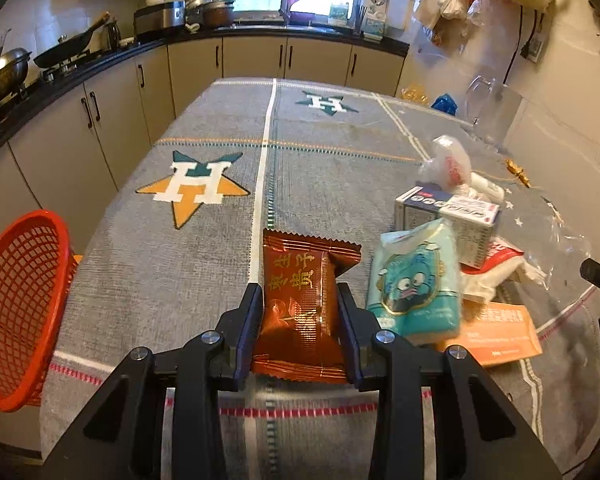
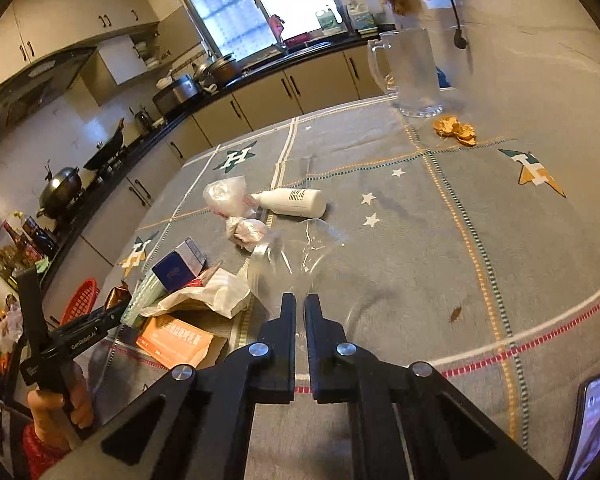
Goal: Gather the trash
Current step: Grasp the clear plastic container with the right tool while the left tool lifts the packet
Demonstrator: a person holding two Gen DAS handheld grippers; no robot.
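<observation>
My left gripper [image 1: 300, 294] is shut on a brown snack wrapper [image 1: 300, 280], held a little above the grey tablecloth [image 1: 204, 272]. A red mesh basket [image 1: 18, 308] stands off the table's left edge. To the wrapper's right lies a trash pile: a teal tissue pack [image 1: 416, 280], a white box [image 1: 448, 216] and an orange envelope [image 1: 496, 336]. In the right wrist view my right gripper [image 2: 300, 300] is shut on a sheet of clear plastic film [image 2: 300, 248] that rises from its tips. The left gripper [image 2: 108, 314] shows at the far left, beside the basket [image 2: 80, 300].
A white bottle [image 2: 296, 202] lies on its side behind crumpled plastic bags [image 2: 228, 200]. A glass mug [image 2: 412, 76] and orange peels [image 2: 456, 128] sit at the far right. A phone [image 2: 596, 420] lies at the near right corner. Kitchen counters run along the left and back.
</observation>
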